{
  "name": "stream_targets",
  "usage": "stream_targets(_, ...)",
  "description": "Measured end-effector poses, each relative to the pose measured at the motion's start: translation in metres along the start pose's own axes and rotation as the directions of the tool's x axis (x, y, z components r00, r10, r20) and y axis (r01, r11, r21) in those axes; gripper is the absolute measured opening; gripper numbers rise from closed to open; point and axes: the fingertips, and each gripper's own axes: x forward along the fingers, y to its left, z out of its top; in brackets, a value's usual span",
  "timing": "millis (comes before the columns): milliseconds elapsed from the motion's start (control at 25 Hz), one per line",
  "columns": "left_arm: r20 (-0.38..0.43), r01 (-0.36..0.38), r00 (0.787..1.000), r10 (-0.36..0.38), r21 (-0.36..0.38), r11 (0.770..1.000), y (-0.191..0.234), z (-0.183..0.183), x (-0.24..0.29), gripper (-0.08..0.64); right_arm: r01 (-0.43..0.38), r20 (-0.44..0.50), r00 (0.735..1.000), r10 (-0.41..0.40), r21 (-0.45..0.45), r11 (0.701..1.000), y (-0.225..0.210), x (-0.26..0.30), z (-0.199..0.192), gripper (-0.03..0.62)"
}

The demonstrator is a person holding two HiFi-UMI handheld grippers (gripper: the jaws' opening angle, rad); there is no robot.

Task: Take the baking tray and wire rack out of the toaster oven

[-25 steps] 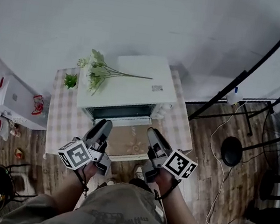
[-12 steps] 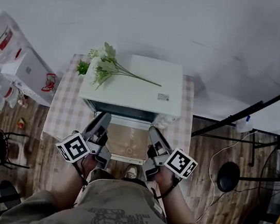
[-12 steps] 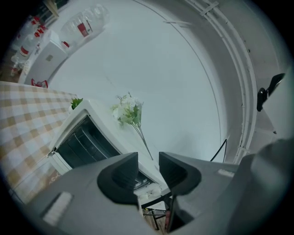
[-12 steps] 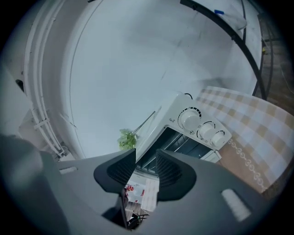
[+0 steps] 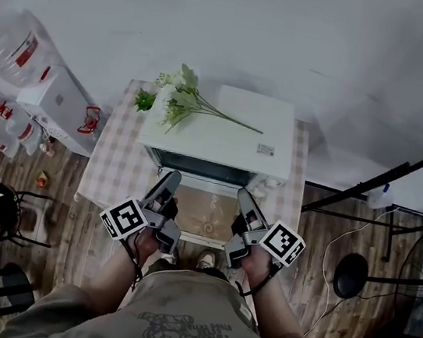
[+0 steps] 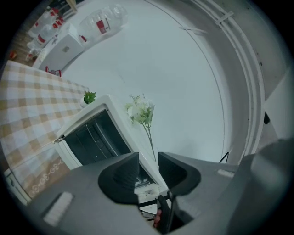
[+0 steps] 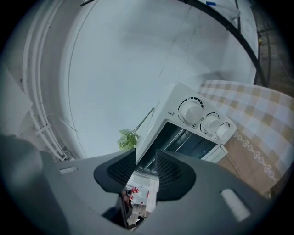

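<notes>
The white toaster oven (image 5: 216, 137) stands at the back of a checked table (image 5: 116, 174), its door down and its dark inside showing. In the right gripper view the oven (image 7: 202, 119) shows three knobs, with the wire rack (image 7: 183, 140) visible inside. The left gripper view also shows the rack (image 6: 94, 137). I cannot make out the baking tray. My left gripper (image 5: 170, 179) and right gripper (image 5: 243, 198) hover side by side over the table's front edge, short of the oven. Each holds nothing, and its jaws stand a narrow gap apart.
White flowers (image 5: 181, 98) lie on the oven top, with a small green plant (image 5: 144, 100) beside it. A brown mat (image 5: 204, 220) lies before the door. A water dispenser (image 5: 56, 102) and chair (image 5: 11, 217) are at left, a black pole (image 5: 386, 186) at right.
The head view has swung, so the oven and table now sit further right and lower in the picture. Both grippers stay side by side in front of the oven, still empty.
</notes>
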Motion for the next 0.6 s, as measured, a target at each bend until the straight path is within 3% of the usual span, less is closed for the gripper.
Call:
stream_targets(120, 0.028, 0.059, 0.998, -0.056, -0.131, 0.99, 0.0, 0.0, 0.005, 0.13, 0.005, 0.025, 1.0, -0.006, 0.026, 1.0, -0.006, 0.003, -0.002, 0.147)
stream_targets(280, 0.045, 0.056, 0.998, -0.049, -0.15, 0.987, 0.021, 0.008, 0.006, 0.13, 0.01, 0.086, 0.996, -0.016, 0.077, 0.997, -0.018, 0.007, -0.002, 0.148)
stream_targets(440, 0.033, -0.005, 0.999, 0.009, -0.118, 0.993, 0.054, 0.013, 0.011, 0.13, 0.016, 0.132, 0.991, -0.031, 0.11, 0.994, -0.033, 0.019, -0.004, 0.147)
stream_targets(600, 0.046, -0.03, 0.998, 0.037, -0.151, 0.988, 0.081, 0.014, 0.021, 0.13, 0.027, 0.168, 0.985, -0.051, 0.141, 0.99, -0.049, 0.03, -0.008, 0.137)
